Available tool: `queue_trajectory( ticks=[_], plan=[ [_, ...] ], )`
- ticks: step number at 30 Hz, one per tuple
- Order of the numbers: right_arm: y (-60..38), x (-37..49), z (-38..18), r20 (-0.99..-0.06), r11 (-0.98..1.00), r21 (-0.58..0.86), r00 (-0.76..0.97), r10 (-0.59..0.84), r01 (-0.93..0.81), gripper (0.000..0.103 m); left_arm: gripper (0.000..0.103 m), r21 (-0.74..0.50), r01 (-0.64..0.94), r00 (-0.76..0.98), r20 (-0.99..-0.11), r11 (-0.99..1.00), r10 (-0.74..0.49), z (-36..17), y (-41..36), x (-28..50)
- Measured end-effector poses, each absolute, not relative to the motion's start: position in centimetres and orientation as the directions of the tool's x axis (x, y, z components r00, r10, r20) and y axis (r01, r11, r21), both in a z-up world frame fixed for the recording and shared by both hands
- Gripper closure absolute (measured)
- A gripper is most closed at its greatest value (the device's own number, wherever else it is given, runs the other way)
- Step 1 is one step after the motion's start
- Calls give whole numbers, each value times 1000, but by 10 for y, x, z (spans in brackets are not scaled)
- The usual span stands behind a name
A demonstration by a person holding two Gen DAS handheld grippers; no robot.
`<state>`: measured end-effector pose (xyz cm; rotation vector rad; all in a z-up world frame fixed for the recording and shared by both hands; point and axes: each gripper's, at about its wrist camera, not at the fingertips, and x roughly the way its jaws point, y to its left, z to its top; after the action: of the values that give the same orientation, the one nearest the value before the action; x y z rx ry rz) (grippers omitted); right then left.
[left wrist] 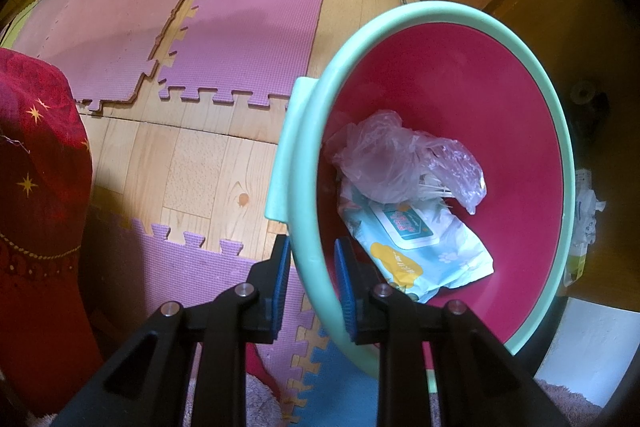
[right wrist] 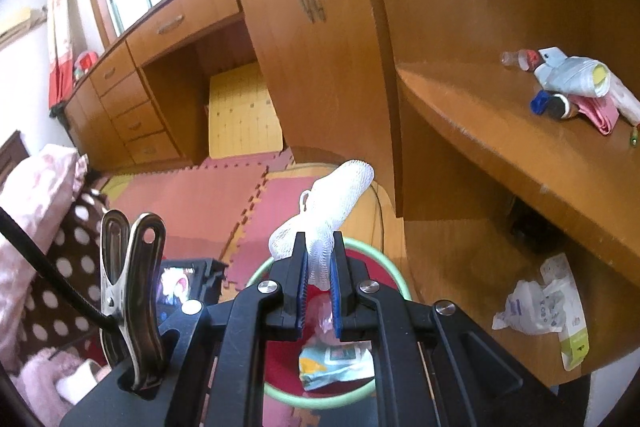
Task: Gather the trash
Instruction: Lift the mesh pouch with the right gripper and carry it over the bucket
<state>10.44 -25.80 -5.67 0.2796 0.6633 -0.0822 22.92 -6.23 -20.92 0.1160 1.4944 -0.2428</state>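
Wooden desk (right wrist: 520,131) near pink basin (right wrist: 362,249)

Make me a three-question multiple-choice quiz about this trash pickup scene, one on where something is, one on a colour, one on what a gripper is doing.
1. Where does the wet wipes pack lie?
A. on the wooden desk
B. inside the bin
C. on the purple foam mat

2. What colour is the bin's rim?
A. mint green
B. black
C. orange

3. What is the state of the right gripper?
A. open and empty
B. shut on a bottle
C. shut on the white foam net

Answers:
1. B, the pack rests on the bin's red inner wall under a crumpled plastic bag.
2. A, a pale green ring runs round the red inside.
3. C, the white foam net is pinched between the blue pads above the bin.
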Motion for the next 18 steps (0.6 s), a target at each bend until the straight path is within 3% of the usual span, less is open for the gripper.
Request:
queue_trajectory(
  ticks=[18],
  plan=[
    [-235,116,-113,-714,976,179,699,40,126,93,79,-73,231,58,-994,970,-89,-209,-62,230]
  ],
)
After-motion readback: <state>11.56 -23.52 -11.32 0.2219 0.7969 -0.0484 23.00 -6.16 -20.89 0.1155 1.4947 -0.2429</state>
